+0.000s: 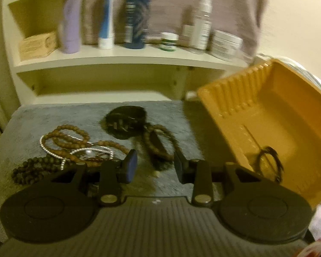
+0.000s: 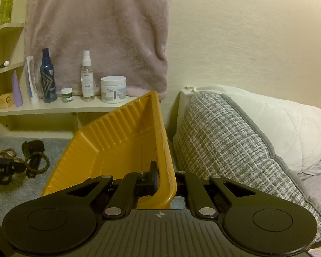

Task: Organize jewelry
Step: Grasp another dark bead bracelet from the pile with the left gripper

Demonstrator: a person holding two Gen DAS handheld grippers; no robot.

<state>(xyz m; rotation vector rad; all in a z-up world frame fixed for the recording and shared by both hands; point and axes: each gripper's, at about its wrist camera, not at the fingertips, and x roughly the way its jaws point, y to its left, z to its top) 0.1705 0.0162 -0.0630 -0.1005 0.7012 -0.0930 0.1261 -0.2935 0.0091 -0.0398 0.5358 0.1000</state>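
Jewelry lies on a grey fuzzy mat [image 1: 42,115]: a brown bead necklace [image 1: 70,135], a silver chain [image 1: 79,152], dark beads [image 1: 31,169], a black tangle [image 1: 126,120] and brown bead loops [image 1: 158,143]. My left gripper [image 1: 155,165] hovers just above the loops, its jaws opening with nothing pressed between them. The left gripper also shows in the right wrist view [image 2: 1,167]. A yellow tray [image 2: 117,141] is tilted up beside the mat, and my right gripper [image 2: 166,182] is shut on its rim. A dark bracelet [image 1: 269,162] lies inside the yellow tray [image 1: 267,111].
A white shelf [image 2: 59,107] behind the mat carries bottles, a tube and jars, such as a blue bottle [image 1: 136,17] and a white jar [image 2: 113,88]. A pinkish towel [image 2: 96,32] hangs above it. A checked pillow [image 2: 224,145] lies right of the tray.
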